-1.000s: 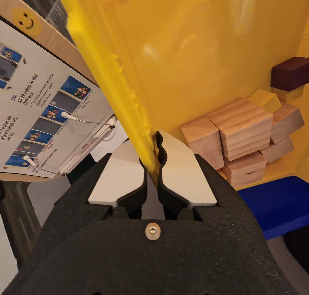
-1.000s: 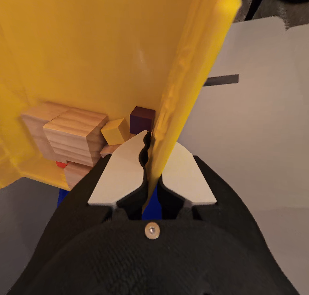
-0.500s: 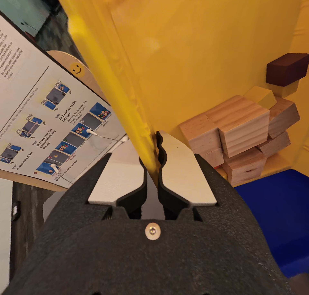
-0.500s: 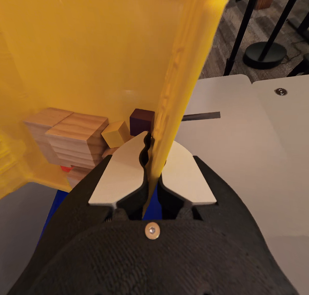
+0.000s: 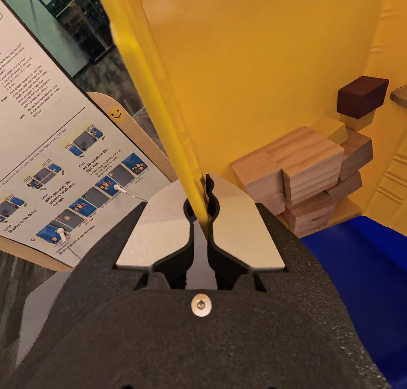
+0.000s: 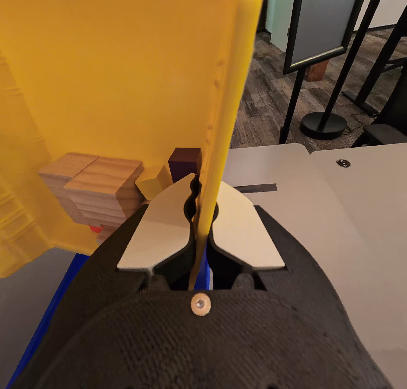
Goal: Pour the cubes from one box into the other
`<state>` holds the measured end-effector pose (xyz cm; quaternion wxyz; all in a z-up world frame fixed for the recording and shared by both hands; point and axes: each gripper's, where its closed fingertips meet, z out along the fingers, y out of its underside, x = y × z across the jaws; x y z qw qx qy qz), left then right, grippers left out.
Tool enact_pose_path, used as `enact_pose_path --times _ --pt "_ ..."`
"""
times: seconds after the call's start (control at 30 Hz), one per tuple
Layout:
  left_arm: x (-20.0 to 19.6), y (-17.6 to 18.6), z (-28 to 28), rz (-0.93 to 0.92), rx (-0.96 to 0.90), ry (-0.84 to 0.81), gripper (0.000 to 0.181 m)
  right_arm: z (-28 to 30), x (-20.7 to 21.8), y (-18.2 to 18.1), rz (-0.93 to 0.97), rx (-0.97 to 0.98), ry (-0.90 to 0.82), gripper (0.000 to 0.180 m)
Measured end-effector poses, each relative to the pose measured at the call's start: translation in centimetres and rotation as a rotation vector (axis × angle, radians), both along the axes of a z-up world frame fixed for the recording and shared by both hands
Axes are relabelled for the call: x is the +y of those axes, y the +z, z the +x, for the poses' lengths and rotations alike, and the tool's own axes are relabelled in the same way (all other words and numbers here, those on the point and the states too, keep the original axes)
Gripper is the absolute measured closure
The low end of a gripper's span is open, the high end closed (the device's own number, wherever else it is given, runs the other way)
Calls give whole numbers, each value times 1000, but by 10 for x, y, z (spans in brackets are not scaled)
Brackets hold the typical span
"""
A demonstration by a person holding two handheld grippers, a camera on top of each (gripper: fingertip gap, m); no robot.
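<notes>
The yellow box (image 5: 264,69) is tipped up steeply, held by both side walls. The left gripper (image 5: 199,193) is closed down tight on one wall, one finger inside the box and one outside. The right gripper (image 6: 203,193) pinches the opposite wall the same way, its jaws nearly together with only the thin yellow plastic between them.

Inside, the cubes have slid into a heap at the low end, just ahead of the gripper tips. Several plain wooden cubes (image 5: 308,164) are stacked together, a small yellow cube (image 6: 152,184) leans against them, and a dark purple cube (image 5: 361,98) sits highest, close to the right gripper's inner finger. A bit of a red cube (image 6: 95,228) peeks out under the wooden ones.

The blue box (image 5: 363,268) lies directly below the yellow box's low edge. Beyond the right gripper is the grey counter (image 6: 330,224); beside the left gripper stands an instruction board (image 5: 55,169).
</notes>
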<state>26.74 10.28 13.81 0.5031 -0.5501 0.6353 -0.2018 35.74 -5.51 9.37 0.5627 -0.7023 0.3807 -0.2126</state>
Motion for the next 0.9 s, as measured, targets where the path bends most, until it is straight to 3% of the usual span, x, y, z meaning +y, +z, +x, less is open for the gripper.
enact_pose_path --times 0.57,0.9 --pt "-4 15 -13 -15 -210 -70 172 -7 -1 27 70 -180 -13 176" --pt "4 -4 -23 -110 -255 -41 171 -11 8 25 10 -202 11 177"
